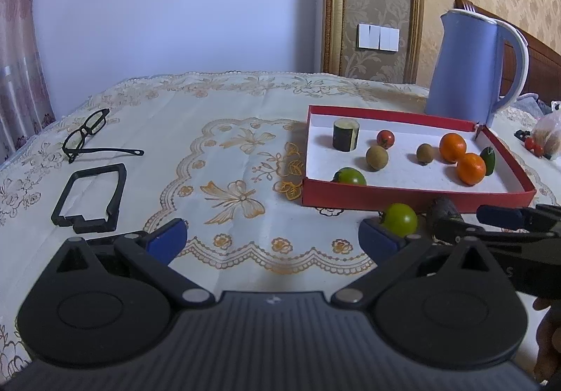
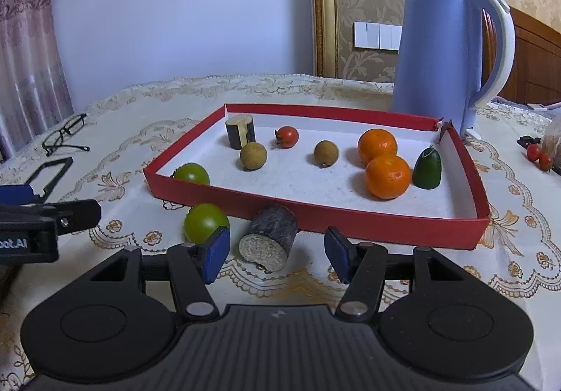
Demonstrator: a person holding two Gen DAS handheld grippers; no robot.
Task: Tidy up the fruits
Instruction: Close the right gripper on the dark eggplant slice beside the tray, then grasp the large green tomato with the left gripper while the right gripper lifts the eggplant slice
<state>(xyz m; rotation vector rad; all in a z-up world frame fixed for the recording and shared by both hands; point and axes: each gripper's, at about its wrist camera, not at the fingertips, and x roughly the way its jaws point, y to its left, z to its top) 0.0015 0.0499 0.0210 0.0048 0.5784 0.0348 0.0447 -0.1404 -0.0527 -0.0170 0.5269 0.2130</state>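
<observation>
each hand-held gripper (image 2: pixel 277 256) is black, ribbed plastic with blue pads (image 2: pixel 216 256) and silver pivot screws (image 2: pixel 196 308).

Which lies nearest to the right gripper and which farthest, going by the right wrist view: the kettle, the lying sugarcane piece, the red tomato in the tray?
1. Sugarcane piece, between the right gripper fingers.
2. Red tomato, mid-tray, toward the back.
3. Kettle, behind the tray, right.

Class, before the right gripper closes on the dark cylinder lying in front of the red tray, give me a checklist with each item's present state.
1. Right gripper open: ok.
2. Dark cylinder between its fingers: ok.
3. Green tomato clear of the left finger: not ok, it looks to be touching.
4. Red tray has free floor: ok.
5. Left gripper open and holding nothing: ok.
6. Grip firmness on the cylinder: cannot tell.
</observation>
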